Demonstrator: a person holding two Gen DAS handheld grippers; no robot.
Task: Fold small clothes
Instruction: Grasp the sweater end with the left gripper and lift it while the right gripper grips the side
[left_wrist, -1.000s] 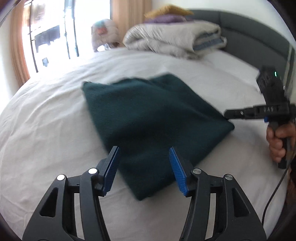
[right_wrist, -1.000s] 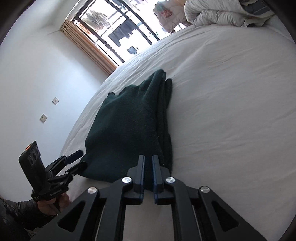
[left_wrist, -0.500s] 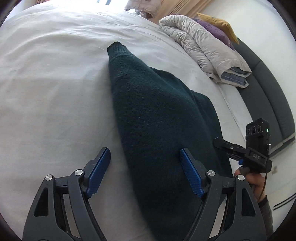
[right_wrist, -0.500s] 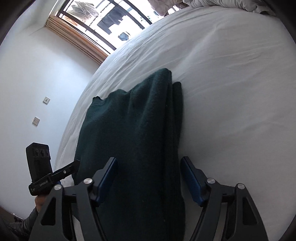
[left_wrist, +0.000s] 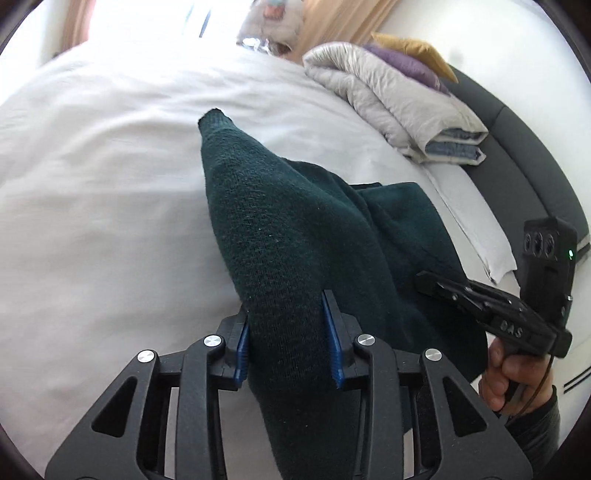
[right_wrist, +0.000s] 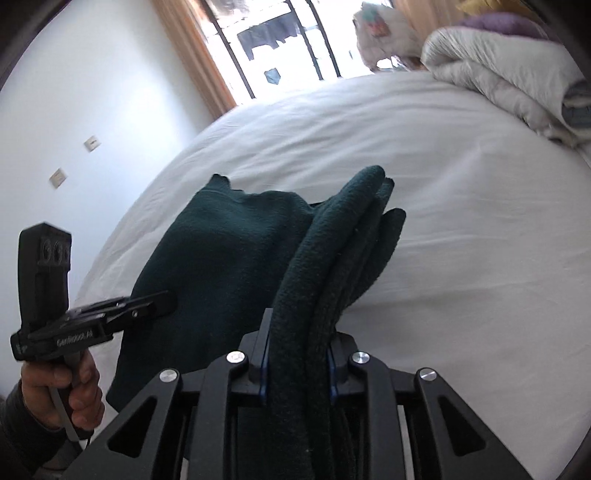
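A dark green knit sweater (left_wrist: 280, 229) lies folded on the white bed sheet (left_wrist: 110, 221). My left gripper (left_wrist: 286, 306) is closing its jaws, and its blue pads press a thick fold of the sweater's near edge. In the right wrist view my right gripper (right_wrist: 299, 332) is closing too, pinching several stacked layers of the sweater (right_wrist: 229, 251) at the opposite edge. Both held edges are raised off the sheet, while the far part still rests on it. Each wrist view shows the other gripper at the sweater's side, held by a hand (right_wrist: 74, 391).
A folded grey duvet (left_wrist: 399, 107) with purple and yellow pillows (left_wrist: 406, 66) lies at the head of the bed by a dark grey headboard (left_wrist: 517, 166). A bright window (right_wrist: 280, 48) with curtains is beyond the bed. White sheet surrounds the sweater.
Half a second ago both grippers stood wide astride the sweater's edges. Now both have closed on the fabric and lifted those edges off the sheet.
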